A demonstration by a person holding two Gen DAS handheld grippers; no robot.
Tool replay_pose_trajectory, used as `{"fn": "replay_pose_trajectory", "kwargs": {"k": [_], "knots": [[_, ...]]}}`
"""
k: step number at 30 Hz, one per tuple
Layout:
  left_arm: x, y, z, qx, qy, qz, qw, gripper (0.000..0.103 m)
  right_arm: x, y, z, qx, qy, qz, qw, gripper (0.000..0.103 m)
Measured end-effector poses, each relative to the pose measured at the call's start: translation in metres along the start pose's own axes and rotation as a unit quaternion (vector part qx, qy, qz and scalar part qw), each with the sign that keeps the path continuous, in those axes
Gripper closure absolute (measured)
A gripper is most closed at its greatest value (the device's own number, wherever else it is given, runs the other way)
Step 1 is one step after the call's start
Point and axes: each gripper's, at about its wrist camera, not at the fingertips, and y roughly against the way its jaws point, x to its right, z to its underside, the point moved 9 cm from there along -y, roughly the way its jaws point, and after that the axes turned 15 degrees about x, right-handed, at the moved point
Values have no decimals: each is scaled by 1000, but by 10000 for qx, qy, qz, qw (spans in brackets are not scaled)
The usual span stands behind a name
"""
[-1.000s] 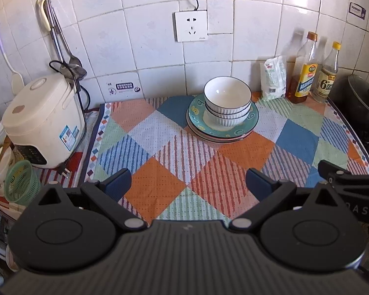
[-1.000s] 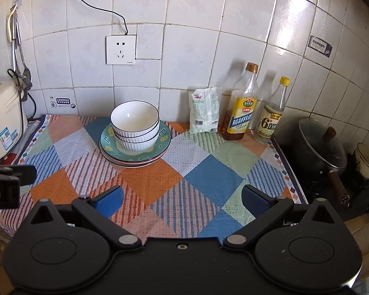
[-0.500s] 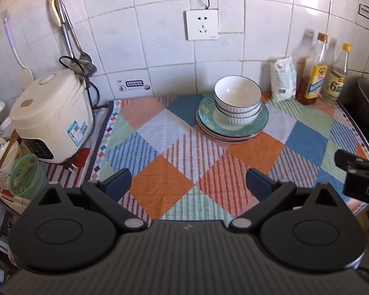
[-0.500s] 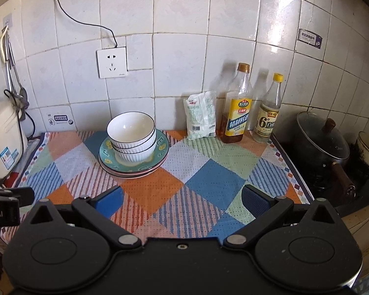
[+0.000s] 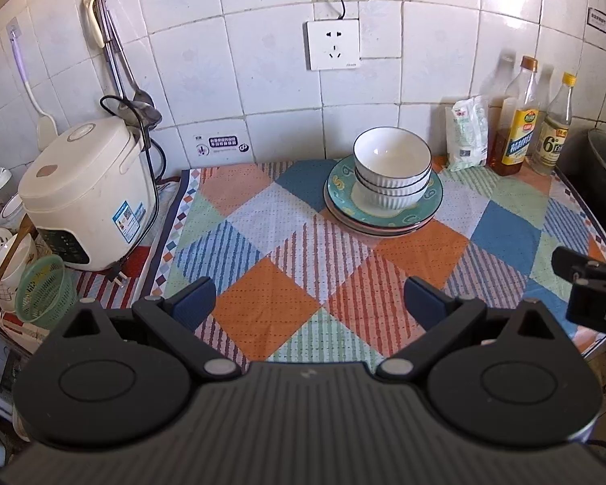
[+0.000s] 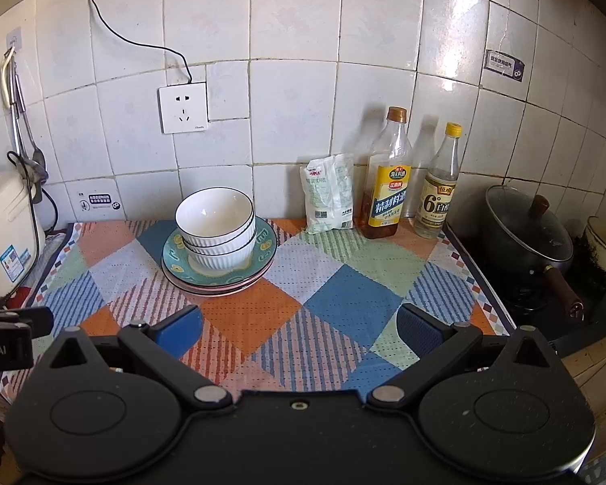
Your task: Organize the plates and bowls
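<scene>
Tools (image 5: 309,303) farther from bowls (image 5: 392,169)

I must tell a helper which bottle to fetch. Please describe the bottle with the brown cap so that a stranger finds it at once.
Look at the tiled wall behind the patchwork cloth, right of the socket. Two bottles stand there between a white packet and the black pot. The brown-capped bottle is the taller, beside the packet, with a yellow label and amber liquid; its neighbour has a yellow cap.

rice cooker (image 6: 4,238) cut by left edge, lower plates (image 6: 222,285) mostly hidden under bowls (image 6: 216,228)
</scene>
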Motion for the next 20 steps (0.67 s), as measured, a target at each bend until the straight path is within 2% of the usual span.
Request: {"fn": "replay_pose_trajectory", "kwargs": {"k": [4, 20], "knots": [[-1, 4, -3, 201, -144, -135, 9996, 2, 1, -1, 2, -36, 4, -1, 10000, 0], [-5, -2, 0, 84, -40, -77, 9999, 0, 0, -4, 6, -109, 83, -12, 9999, 0]]}}
